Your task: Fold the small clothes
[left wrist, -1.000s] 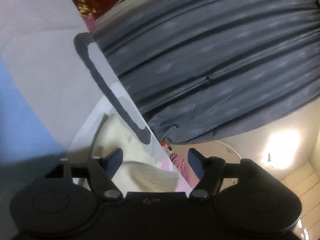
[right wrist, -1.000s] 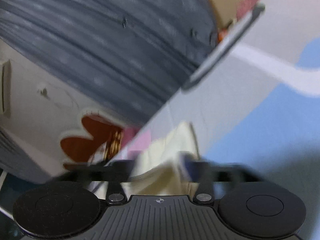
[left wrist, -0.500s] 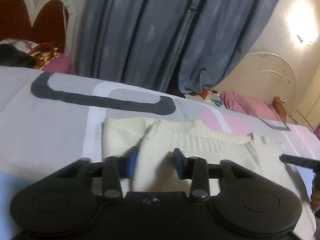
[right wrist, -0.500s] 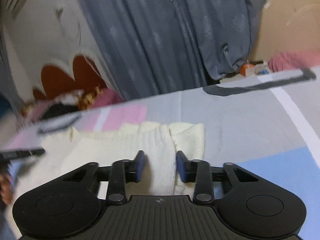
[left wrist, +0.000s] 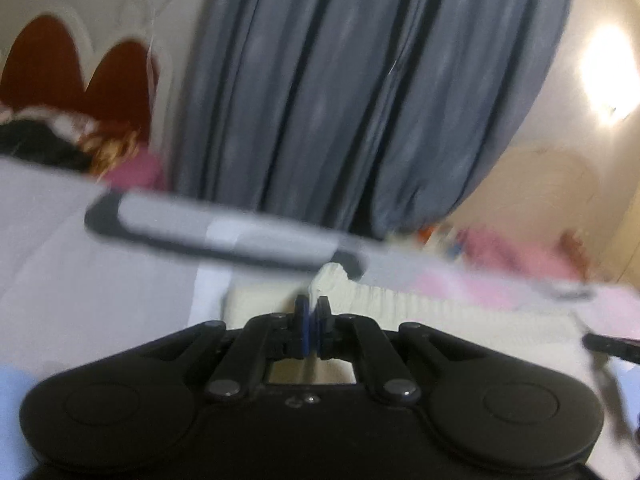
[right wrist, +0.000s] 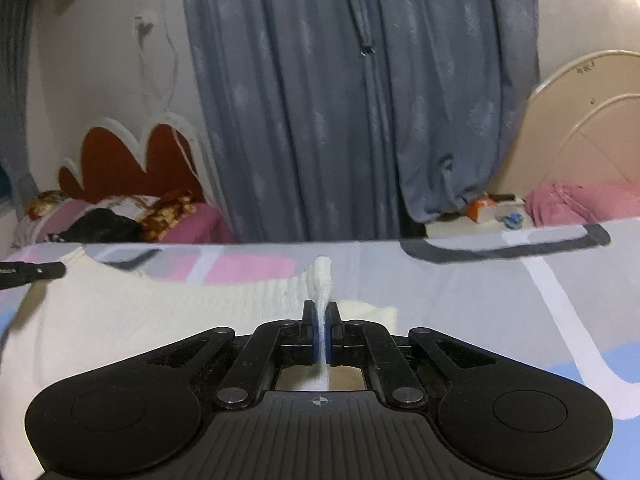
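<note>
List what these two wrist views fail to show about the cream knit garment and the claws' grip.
- Cream garment: near part hidden behind right claw body, right wrist view.
- Left claw: motion blur hides how much fabric it pinches.
- Garment type: unclear, outline cut off.

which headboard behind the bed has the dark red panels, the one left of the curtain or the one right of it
The scalloped headboard left of the grey curtain: white-edged humps filled dark red. The arched headboard on the right is plain cream.
</note>
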The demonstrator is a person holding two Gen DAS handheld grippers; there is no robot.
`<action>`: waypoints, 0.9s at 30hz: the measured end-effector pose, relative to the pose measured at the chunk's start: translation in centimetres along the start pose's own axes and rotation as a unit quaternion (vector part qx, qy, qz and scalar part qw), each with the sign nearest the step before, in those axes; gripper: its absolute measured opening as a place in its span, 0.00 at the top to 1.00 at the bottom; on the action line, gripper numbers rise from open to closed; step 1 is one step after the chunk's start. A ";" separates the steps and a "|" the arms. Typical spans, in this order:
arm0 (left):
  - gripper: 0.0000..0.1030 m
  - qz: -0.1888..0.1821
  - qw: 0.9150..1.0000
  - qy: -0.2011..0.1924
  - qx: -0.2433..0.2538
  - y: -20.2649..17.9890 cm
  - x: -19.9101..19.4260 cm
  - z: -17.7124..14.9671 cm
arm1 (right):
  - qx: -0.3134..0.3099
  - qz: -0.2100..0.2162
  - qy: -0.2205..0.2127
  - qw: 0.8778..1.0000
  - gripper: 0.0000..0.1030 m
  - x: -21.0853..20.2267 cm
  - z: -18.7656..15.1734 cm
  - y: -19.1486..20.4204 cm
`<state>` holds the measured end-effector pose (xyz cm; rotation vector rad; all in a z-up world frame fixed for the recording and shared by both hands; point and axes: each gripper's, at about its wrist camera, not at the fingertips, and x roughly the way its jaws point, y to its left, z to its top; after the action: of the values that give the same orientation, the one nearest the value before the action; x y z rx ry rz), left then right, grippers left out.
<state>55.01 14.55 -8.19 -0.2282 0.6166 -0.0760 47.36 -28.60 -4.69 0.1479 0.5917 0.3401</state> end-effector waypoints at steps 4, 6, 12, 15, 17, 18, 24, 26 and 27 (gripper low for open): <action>0.72 -0.003 1.000 0.012 -0.016 0.3 0.6 -0.2 | 0.028 -0.004 0.040 0.999 0.97 1.3 -0.6 -1.1; 0.38 0.024 0.999 -0.021 -0.006 -0.9 -1.3 0.1 | 0.042 -0.003 0.039 0.998 0.79 0.6 -0.1 -1.2; 0.34 -0.067 0.992 -0.024 0.106 -9.9 -1.3 -0.6 | -0.032 0.056 0.028 0.998 0.71 1.1 0.8 4.9; 0.31 -0.077 0.985 -0.003 0.152 -12.6 -0.1 -1.7 | -0.088 0.081 0.053 0.991 0.71 2.9 0.1 9.4; 0.31 -0.039 0.984 0.006 0.172 -11.6 0.4 -2.3 | -0.142 0.065 0.057 0.986 0.71 3.7 -0.7 11.0; 0.31 -0.015 0.983 0.006 0.180 -10.4 0.4 -2.6 | -0.153 0.065 0.055 0.985 0.71 3.7 -0.9 10.7; 0.30 0.044 0.991 0.002 0.128 -3.6 -0.5 -2.1 | 0.006 -0.009 0.053 0.999 0.88 3.1 0.1 0.3; 0.32 0.048 0.992 -0.003 0.118 -3.6 -0.9 -1.8 | -0.002 -0.013 0.059 0.998 0.87 3.0 0.6 1.0; 0.32 0.057 0.991 -0.019 0.123 -4.3 -1.8 -1.8 | -0.008 -0.021 0.054 0.998 0.87 2.6 0.9 1.6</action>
<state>52.49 10.24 -7.62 0.0441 0.5748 -0.0368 49.44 -26.17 -4.97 0.1018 0.6979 0.3139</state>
